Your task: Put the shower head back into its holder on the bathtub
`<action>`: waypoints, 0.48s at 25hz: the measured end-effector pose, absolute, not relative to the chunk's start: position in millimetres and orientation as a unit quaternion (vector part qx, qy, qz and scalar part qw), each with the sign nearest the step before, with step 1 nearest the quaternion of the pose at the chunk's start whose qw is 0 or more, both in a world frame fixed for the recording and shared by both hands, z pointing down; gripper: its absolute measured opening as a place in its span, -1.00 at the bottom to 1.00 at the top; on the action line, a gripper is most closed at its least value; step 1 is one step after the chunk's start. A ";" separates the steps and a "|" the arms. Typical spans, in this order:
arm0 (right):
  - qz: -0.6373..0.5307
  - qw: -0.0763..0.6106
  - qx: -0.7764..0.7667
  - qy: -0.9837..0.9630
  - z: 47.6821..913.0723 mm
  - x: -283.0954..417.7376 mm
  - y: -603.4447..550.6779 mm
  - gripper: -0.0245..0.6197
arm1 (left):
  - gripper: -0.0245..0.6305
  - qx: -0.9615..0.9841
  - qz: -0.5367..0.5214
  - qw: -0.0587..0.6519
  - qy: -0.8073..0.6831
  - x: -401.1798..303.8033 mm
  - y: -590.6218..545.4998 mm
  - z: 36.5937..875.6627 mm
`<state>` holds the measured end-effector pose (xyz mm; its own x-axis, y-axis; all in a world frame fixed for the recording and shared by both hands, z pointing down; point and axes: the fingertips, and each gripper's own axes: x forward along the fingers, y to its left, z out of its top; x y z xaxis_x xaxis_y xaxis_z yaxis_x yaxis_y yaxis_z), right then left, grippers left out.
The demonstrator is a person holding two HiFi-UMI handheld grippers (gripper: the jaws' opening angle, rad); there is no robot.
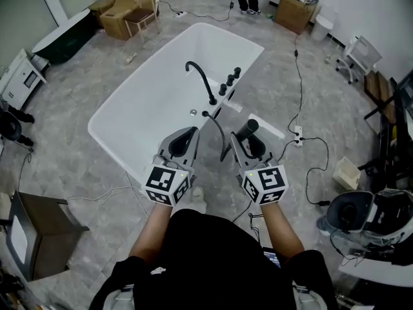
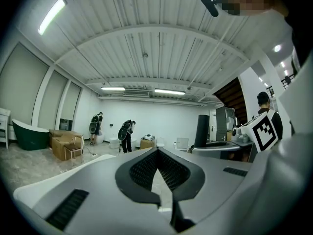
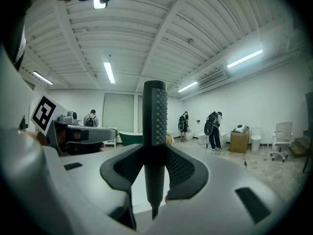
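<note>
Slack is our main worry: the right gripper (image 1: 250, 144) is clamped on the shower head (image 3: 155, 126), which stands upright between its jaws near the rim of the bathtub (image 1: 106, 126), short of the black fittings; its hose (image 1: 222, 134) loops down from the rim, and we judge it could catch on the faucet (image 1: 201, 79) or drag the handset askew as we reach; the grip sits on a slim round handle, so a tug might twist it in the pads; we cannot tell from here which fitting is the holder, so a blind approach could miss or knock it; the left gripper (image 2: 157, 161), clenched on nothing, rides close alongside and could foul the hose.
</note>
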<state>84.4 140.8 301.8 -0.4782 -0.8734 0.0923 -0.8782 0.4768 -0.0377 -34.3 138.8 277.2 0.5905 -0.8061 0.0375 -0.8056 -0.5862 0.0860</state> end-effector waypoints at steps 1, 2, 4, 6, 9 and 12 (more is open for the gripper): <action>0.041 0.031 0.510 -0.858 301.6 82.5 132.6 -0.49 | -0.89 0.891 -0.003 0.048 -0.452 -36.3 130.5 277.3; 0.042 0.031 0.511 -0.858 301.1 80.2 124.0 -0.49 | -0.89 0.891 -0.002 0.049 -0.451 -38.8 121.6 277.0; 0.043 0.032 0.512 -0.857 299.1 74.9 105.9 -0.49 | -0.89 0.892 -0.002 0.050 -0.449 -44.1 102.8 274.9; 0.043 0.033 0.514 -0.856 297.1 70.0 88.1 -0.49 | -0.89 0.893 -0.002 0.050 -0.447 -48.8 84.2 272.3; 0.044 0.032 0.517 -0.854 296.7 62.7 62.7 -0.49 | -0.89 0.895 -0.001 0.052 -0.443 -57.2 58.9 272.5; 0.045 0.032 0.520 -0.852 298.3 61.5 37.8 -0.49 | -0.89 0.896 -0.002 0.055 -0.441 -59.5 34.5 275.1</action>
<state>61.5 37.8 298.3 -0.4574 -0.8835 0.1008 -0.8892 0.4553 -0.0436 -59.5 34.5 275.1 0.6102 -0.7909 0.0459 -0.7906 -0.6041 0.1000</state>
